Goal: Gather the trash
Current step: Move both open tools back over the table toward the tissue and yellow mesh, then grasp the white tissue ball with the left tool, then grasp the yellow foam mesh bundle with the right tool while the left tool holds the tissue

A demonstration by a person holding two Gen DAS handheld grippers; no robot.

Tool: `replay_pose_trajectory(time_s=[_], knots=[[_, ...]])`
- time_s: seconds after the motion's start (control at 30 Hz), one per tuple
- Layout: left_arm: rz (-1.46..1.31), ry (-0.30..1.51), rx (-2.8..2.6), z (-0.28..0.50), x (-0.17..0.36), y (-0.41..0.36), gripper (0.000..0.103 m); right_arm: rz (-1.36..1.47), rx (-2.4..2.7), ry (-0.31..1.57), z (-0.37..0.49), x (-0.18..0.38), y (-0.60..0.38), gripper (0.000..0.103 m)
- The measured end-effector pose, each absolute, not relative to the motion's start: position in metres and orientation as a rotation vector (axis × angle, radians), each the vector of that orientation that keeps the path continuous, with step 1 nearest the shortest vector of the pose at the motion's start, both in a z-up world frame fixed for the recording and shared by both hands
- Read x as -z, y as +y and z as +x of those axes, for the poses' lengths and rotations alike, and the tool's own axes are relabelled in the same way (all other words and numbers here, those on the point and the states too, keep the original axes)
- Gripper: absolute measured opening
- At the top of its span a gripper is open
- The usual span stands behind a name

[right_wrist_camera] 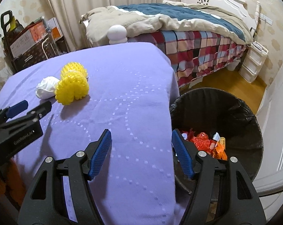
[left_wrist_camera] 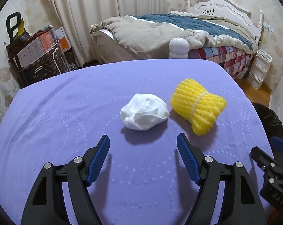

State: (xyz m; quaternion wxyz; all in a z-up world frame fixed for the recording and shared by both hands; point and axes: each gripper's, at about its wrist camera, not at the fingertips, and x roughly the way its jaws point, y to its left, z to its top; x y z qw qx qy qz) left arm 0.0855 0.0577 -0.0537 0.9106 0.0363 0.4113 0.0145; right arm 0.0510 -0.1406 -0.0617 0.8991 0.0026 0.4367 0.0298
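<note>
A purple cloth with dotted stitch lines (left_wrist_camera: 66,112) covers the whole table. Two things lie on it — a crumpled white tissue wad (left_wrist_camera: 144,117) near the middle and a yellow foam fruit net (left_wrist_camera: 197,106), banded at its waist, just beside it toward the table's right edge, nearly touching.

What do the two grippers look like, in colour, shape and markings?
The left gripper and the right gripper look alike: curved black arms with cut-out holes and silver round bolts. Each finger carries a blue ribbed pad. Seen from the right wrist, the left gripper's black body bears pale lettering that reads roughly "GenRobot.AI". The right one's body shows the letters "DAS". No cables or sleeves are visible.
</note>
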Motion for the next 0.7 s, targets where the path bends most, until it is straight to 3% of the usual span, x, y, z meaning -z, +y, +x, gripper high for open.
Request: replay_pose_trajectory(time_s=[0.43, 0.47, 0.53, 0.6, 0.7], knots=[[0.088, 0.847, -0.028, 0.111, 0.054, 0.062, 0.074, -0.035, -0.067, 0.905, 0.062, 0.063, -0.125, 0.069], [0.090, 0.846, -0.029, 0.112, 0.054, 0.062, 0.073, -0.036, -0.070, 0.905, 0.063, 0.063, -0.125, 0.069], [0.087, 0.856, -0.017, 0.116, 0.056, 0.063, 0.057, -0.043, -0.078, 0.906, 0.064, 0.063, -0.120, 0.069], [0.075, 0.871, 0.005, 0.118, 0.058, 0.063, 0.050, -0.054, -0.081, 0.906, 0.066, 0.063, -0.117, 0.070], [0.075, 0.865, 0.011, 0.118, 0.057, 0.064, 0.047, -0.065, -0.096, 0.906, 0.068, 0.063, -0.109, 0.070]])
